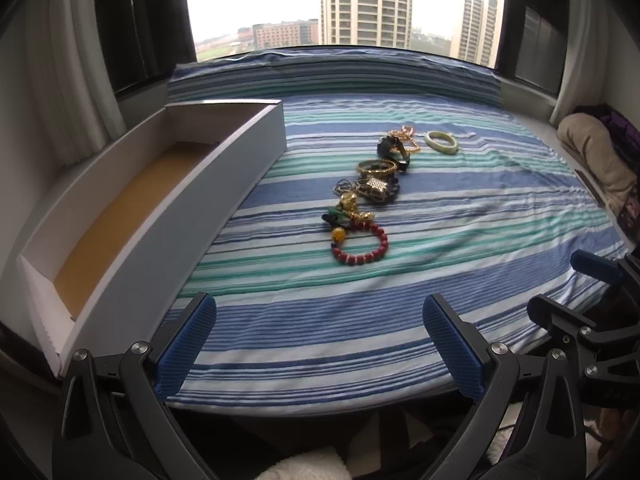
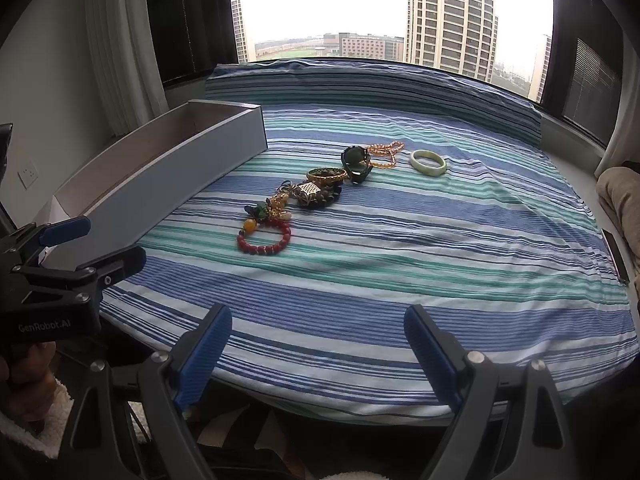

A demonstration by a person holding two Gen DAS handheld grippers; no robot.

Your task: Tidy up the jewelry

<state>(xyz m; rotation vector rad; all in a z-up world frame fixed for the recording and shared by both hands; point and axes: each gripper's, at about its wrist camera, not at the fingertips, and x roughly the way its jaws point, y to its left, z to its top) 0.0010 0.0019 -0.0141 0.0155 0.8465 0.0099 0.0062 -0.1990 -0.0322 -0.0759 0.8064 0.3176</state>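
Jewelry lies in a loose row on the striped cloth (image 1: 360,320). Nearest is a red bead bracelet (image 1: 360,245) (image 2: 265,237) with a yellow bead. Behind it come a gold and green tangle (image 1: 349,210) (image 2: 272,206), a gold bangle (image 1: 376,167) (image 2: 327,174), a dark green piece (image 1: 394,150) (image 2: 356,162), a gold chain (image 1: 410,138) (image 2: 386,152) and a pale jade bangle (image 1: 441,142) (image 2: 428,163). A long white box (image 1: 168,216) (image 2: 160,184) with a brown floor stands open at the left, nothing visible in it. My left gripper (image 1: 318,330) and right gripper (image 2: 318,340) hover open over the cloth's near edge, nothing between their fingers.
A window with high-rise buildings lies beyond the cloth's far edge (image 1: 340,76). White curtains (image 1: 80,80) hang at the left. A beige cushion (image 1: 592,152) sits at the right. The other gripper (image 1: 592,292) (image 2: 68,256) shows at each view's side, held by a hand (image 2: 24,376).
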